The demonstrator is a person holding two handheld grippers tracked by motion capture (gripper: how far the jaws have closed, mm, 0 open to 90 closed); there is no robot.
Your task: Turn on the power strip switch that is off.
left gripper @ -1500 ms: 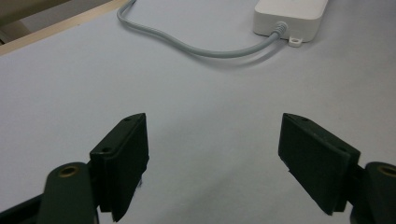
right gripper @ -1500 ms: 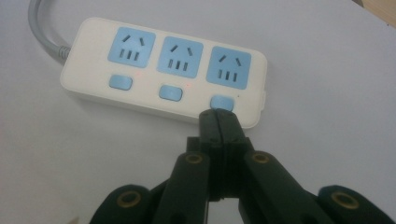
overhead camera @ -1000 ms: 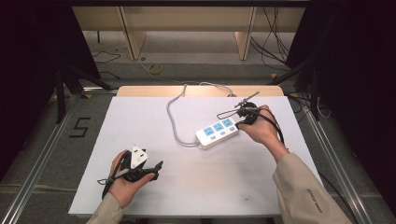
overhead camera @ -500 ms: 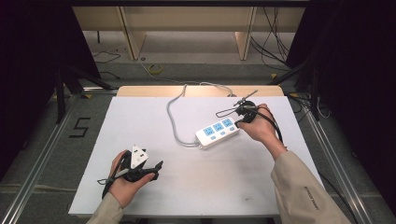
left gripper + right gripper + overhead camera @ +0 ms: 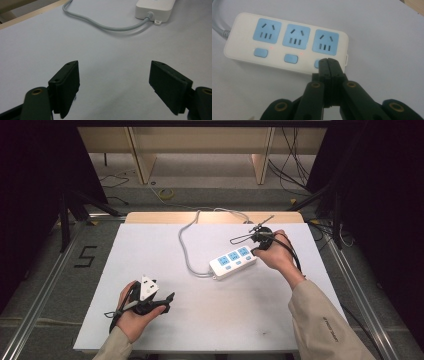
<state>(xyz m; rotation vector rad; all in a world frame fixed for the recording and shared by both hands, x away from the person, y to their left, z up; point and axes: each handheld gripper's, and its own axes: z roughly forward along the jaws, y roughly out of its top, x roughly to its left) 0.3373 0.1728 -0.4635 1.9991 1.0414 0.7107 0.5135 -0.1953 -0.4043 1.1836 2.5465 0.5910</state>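
Hands come in from the near edge of the white table [image 5: 250,315]: the left hand [image 5: 131,316] lies low at the near left, cradling the left gripper [image 5: 162,301] with its jaws aimed to the right, while the right forearm in a beige sleeve [image 5: 320,320] reaches forward, the right hand [image 5: 275,254] tipping the right gripper [image 5: 256,249] down at the power strip [image 5: 233,261]. From the left gripper's own view its jaws stand wide apart with nothing between them, the bare tabletop beneath, and the strip's end and grey cable [image 5: 105,25] well ahead of them. The right gripper view adds what the high view cannot: the jaws are pressed fully together, holding nothing, their joined tip over the rightmost of three blue switch buttons [image 5: 291,59], just below the rightmost blue socket [image 5: 325,42]; whether the tip touches the button I cannot tell.
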